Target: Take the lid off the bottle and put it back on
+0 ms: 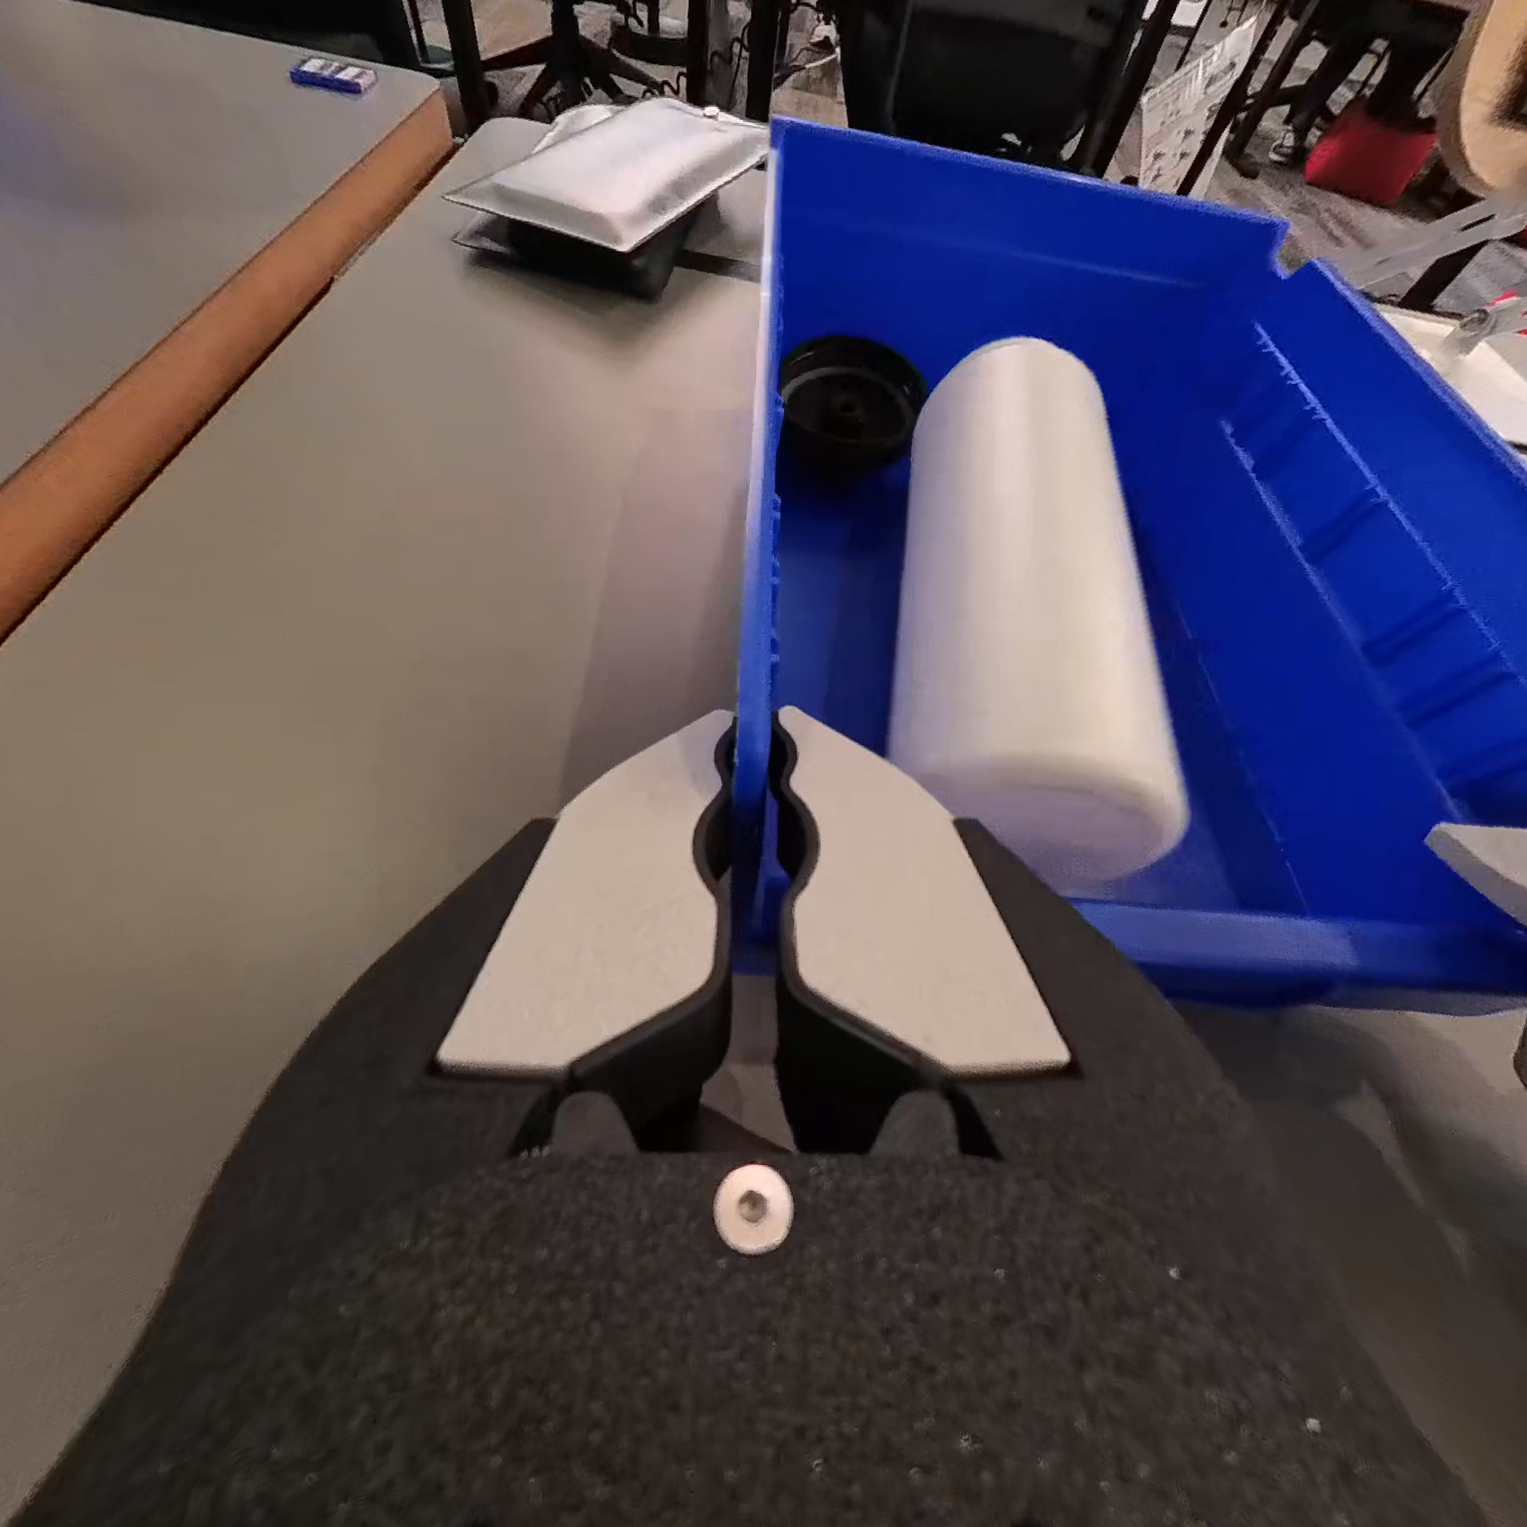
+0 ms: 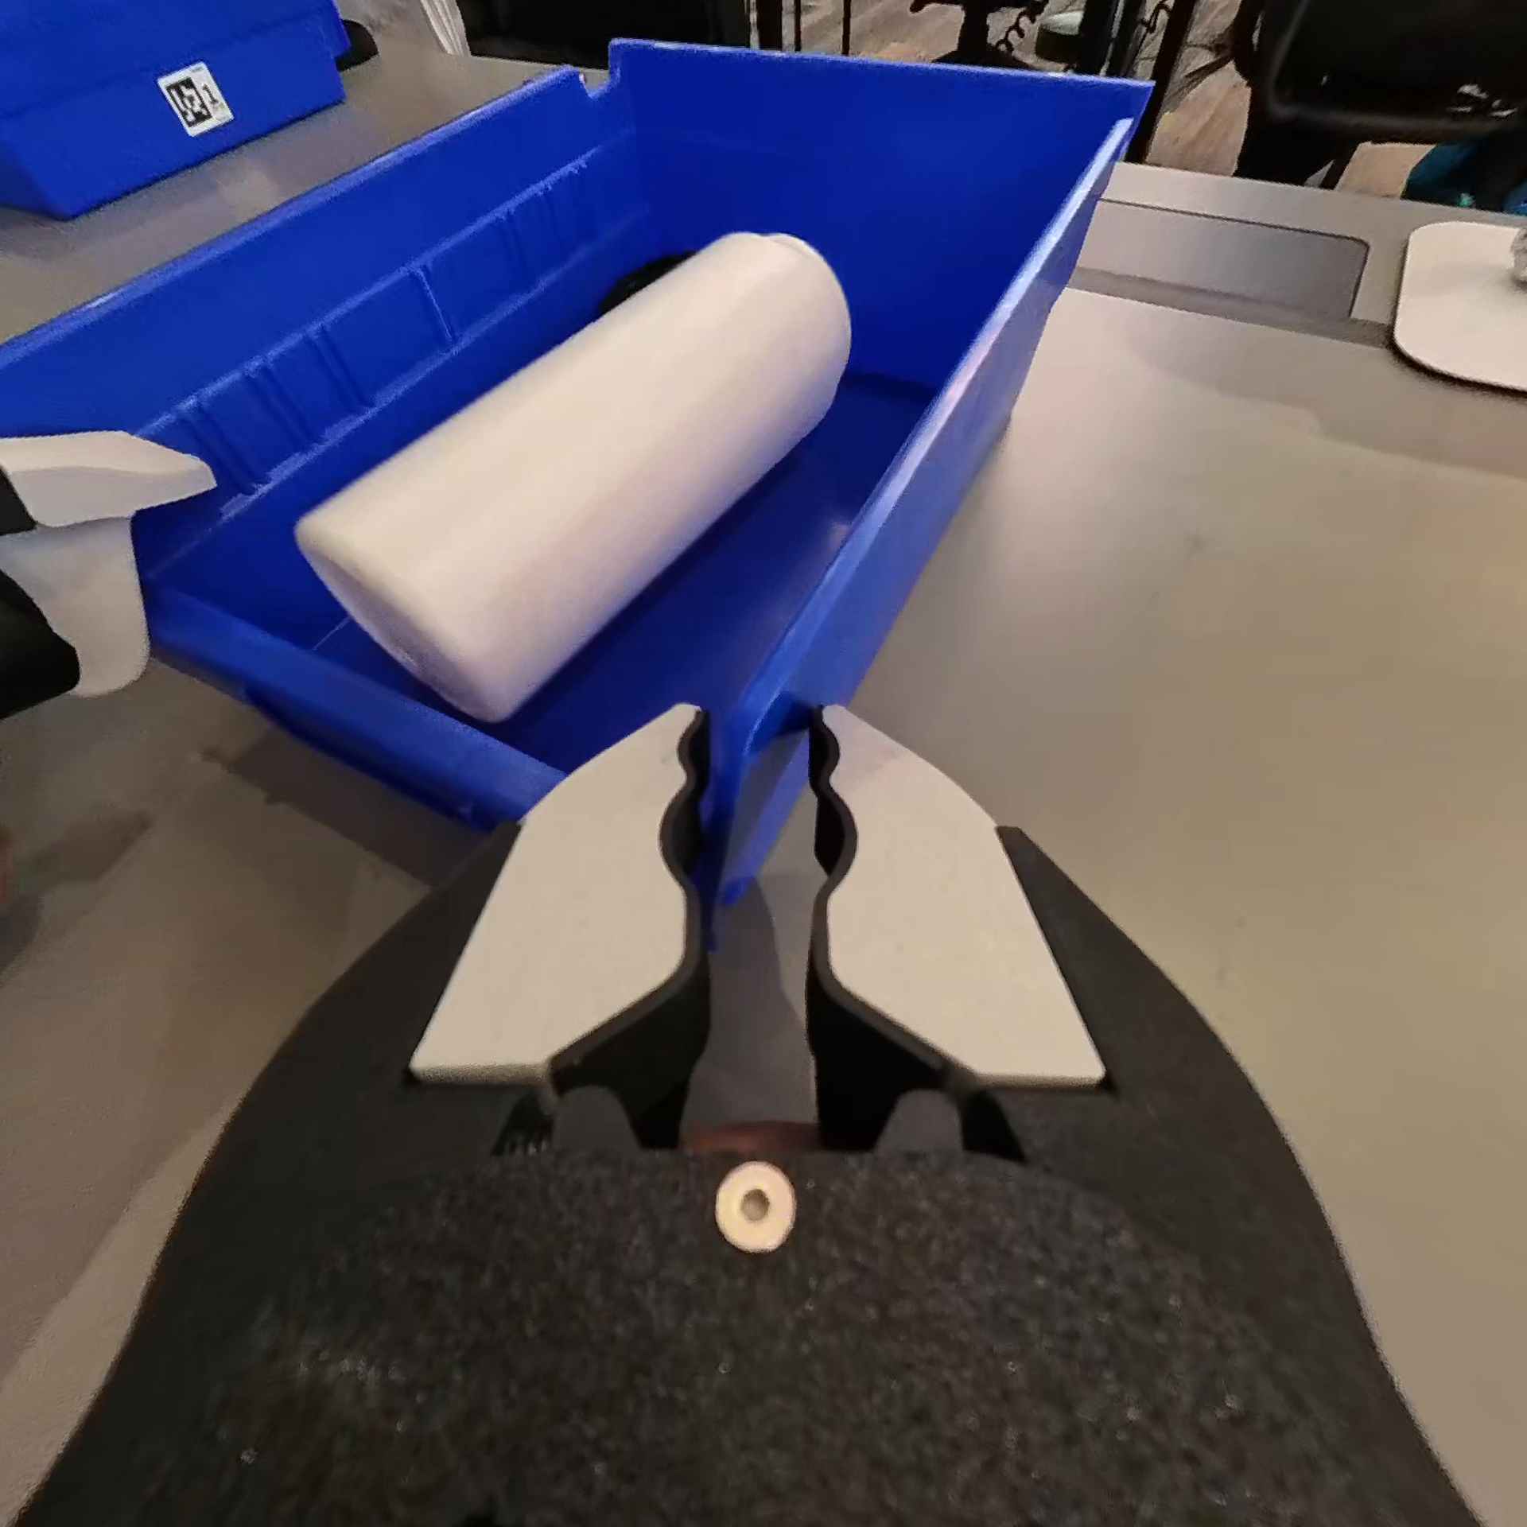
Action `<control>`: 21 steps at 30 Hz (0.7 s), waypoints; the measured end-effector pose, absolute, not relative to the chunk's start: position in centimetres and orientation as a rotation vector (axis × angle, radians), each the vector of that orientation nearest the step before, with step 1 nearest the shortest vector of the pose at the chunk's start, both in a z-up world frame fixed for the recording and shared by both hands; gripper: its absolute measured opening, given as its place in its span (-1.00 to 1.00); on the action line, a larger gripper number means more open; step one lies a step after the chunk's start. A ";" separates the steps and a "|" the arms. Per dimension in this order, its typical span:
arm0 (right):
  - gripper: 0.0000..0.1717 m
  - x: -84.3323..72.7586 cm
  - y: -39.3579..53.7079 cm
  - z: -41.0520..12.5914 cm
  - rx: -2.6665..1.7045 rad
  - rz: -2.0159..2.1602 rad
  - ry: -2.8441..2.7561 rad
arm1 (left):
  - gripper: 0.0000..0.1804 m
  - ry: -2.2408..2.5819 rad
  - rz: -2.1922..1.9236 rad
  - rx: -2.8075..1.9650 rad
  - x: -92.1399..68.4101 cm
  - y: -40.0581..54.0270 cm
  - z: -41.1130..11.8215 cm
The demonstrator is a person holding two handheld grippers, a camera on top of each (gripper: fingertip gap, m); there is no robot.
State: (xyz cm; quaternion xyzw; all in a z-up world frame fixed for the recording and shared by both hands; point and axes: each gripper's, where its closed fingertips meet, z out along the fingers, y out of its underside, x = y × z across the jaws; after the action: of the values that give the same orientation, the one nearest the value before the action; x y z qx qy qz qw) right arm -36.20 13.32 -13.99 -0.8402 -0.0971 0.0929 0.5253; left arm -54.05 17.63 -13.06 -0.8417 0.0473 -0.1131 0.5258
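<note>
Bottle (image 1: 1033, 595) lies capped in blue bin (image 1: 1033, 248); my left claw (image 1: 753, 727) pinches one wall, right claw (image 2: 756, 723) straddles the other, apart; bottle grasp likely next.

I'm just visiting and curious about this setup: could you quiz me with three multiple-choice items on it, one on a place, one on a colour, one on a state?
1. Where is the white bottle?
A. Inside the bin
B. On the bare table
C. On the silver pouch

2. What colour is the bin?
A. Red
B. Blue
C. Green

3. How does the bottle lie?
A. Upright
B. Hanging in the air
C. On its side

Answers:
1 A, the bin's walls stand around it in both views.
2 B, its walls and floor are blue.
3 C, its long side rests on the bin floor, with the black lid beside its far end.
</note>
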 end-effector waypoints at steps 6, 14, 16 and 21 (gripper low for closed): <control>-0.55 -37.4 12.3 -13.9 -2.000 0.283 -0.535 | -0.78 0.033 -0.330 -1.997 -54.3 17.9 -13.0; -0.45 -32.1 4.2 -12.1 -1.924 0.536 -0.978 | -0.43 -0.084 -0.186 -1.793 -54.8 16.0 -6.6; -0.28 -29.9 1.0 -13.4 -1.980 0.668 -1.036 | -0.40 -0.115 -0.319 -1.710 -52.0 14.7 -4.2; -0.12 -23.2 -1.7 -12.4 -1.985 0.882 -0.881 | -0.28 0.101 -0.702 -1.715 -37.2 10.3 -3.4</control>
State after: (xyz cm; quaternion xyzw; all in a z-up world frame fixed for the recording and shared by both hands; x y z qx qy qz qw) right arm -23.17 -1.71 -12.43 -0.7803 -0.3465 0.3468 0.3884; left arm -37.16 10.35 -3.36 -0.7395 0.0434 -0.3028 0.5997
